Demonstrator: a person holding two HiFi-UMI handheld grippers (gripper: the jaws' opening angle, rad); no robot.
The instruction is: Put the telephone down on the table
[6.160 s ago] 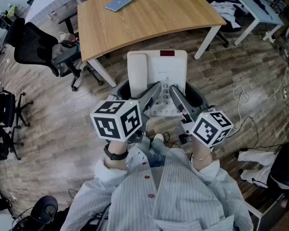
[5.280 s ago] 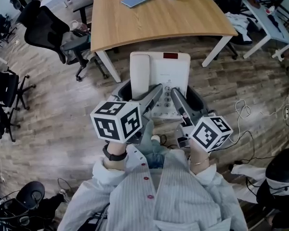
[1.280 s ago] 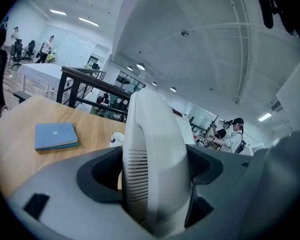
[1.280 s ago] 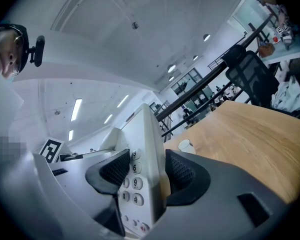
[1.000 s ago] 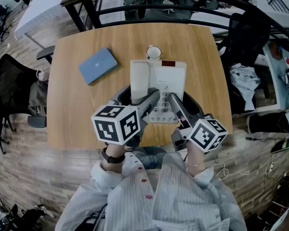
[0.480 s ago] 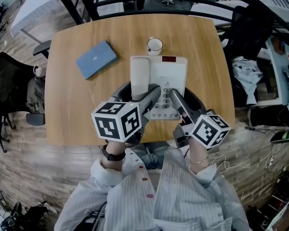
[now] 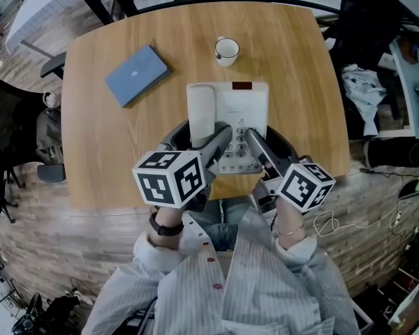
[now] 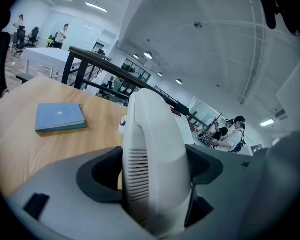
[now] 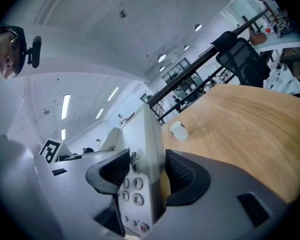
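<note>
A white desk telephone [image 7: 227,121] with a handset on its left and a keypad is held over the wooden table [image 7: 126,152]. My left gripper [image 7: 199,142] is shut on the phone's handset side [image 8: 150,159]. My right gripper [image 7: 262,149] is shut on the phone's right edge beside the keypad [image 9: 135,184]. I cannot tell whether the phone's base touches the tabletop. Both marker cubes hang near the table's front edge.
A blue notebook [image 7: 135,75] lies on the table at the far left, and a white cup [image 7: 227,49] stands just beyond the phone. Black office chairs [image 7: 14,128] stand left of the table. Cables lie on the floor at the right.
The person has walked up to the table carrying the phone. It now hangs over the tabletop, nearer the front edge than half a second ago. Both grips are unchanged.
</note>
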